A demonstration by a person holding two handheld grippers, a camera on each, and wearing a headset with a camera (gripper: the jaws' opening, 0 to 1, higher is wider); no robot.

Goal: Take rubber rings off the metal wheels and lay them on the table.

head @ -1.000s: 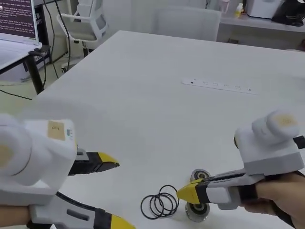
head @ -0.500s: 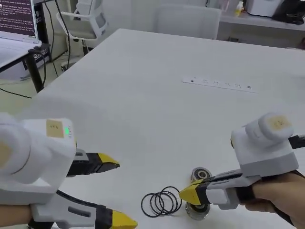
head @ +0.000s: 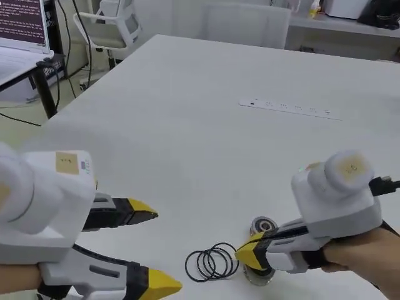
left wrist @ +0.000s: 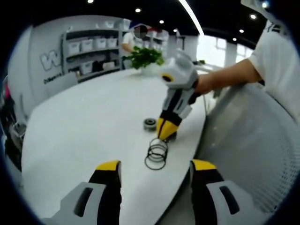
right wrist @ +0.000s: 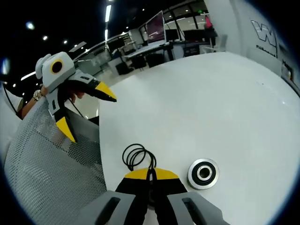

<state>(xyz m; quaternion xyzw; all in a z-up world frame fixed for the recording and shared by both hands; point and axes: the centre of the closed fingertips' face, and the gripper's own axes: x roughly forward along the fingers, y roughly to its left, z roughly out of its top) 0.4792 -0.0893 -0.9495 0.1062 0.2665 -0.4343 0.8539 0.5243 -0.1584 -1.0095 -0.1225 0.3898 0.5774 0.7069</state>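
A loose pile of thin black rubber rings (head: pixel 212 263) lies near the table's front edge. Just right of it, my right gripper (head: pixel 249 253) is shut, its yellow tips down over a metal wheel (head: pixel 259 275) that they mostly hide. In the right gripper view a black ring strand (right wrist: pixel 153 164) runs from the pile (right wrist: pixel 136 156) into the shut tips (right wrist: pixel 151 174). A second metal wheel (head: pixel 263 225) lies flat just behind; it is also in the right gripper view (right wrist: pixel 203 173). My left gripper (head: pixel 156 249) hovers open to the left of the pile, holding nothing.
The white table (head: pixel 206 125) stretches far back, with a flat white power strip (head: pixel 289 110) across its middle. Office chairs (head: pixel 115 28) and a desk with a monitor (head: pixel 25 25) stand beyond the left edge. A mesh chair back (left wrist: pixel 248 140) is close to the table's front edge.
The right gripper's body has swung a little to the left while its tips stay at the wheel. The left gripper and the ring pile have hardly moved.
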